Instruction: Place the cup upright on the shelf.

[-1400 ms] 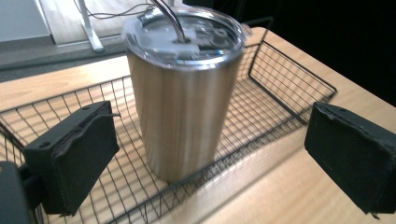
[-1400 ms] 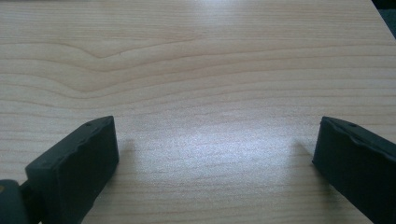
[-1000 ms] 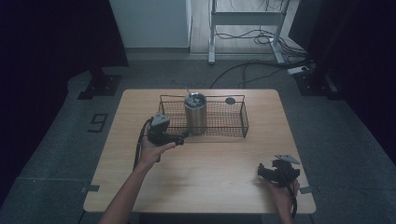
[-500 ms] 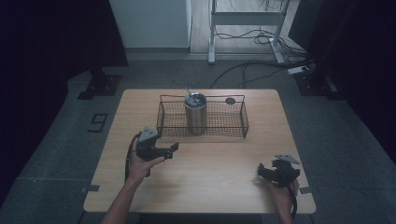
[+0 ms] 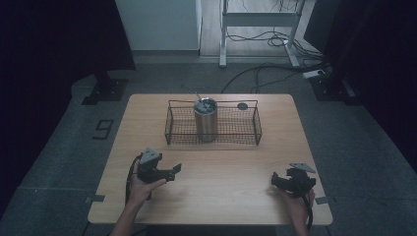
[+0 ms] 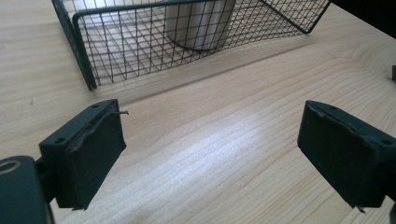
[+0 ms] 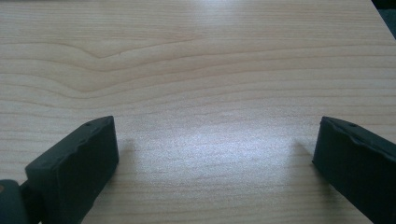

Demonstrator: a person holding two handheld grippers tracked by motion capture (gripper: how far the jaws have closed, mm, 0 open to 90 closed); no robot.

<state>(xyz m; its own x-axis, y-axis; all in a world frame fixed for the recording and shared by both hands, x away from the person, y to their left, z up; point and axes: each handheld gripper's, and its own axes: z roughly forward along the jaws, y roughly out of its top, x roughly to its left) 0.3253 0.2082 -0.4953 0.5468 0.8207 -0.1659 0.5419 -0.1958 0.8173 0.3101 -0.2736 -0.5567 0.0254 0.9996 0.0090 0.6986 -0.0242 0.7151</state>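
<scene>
Writing is showing in just one spot I can read: a grey "9" (image 5: 104, 129) on the floor left of the table (image 5: 231, 206). I am holding my left gripper (image 5: 167, 172) low over the wood, its jaws apart with nothing between them, and they have just been closing. My right gripper (image 5: 280, 181) is gaping wide, empty too. The metal cup (image 5: 205, 123) is standing upright inside the wire basket (image 5: 246, 133), well apart from both.

A steel cup (image 5: 205, 120) stands upright inside the left half of a black wire basket (image 5: 246, 139), which sits toward the tabletop's (image 5: 221, 196) far edge.
</scene>
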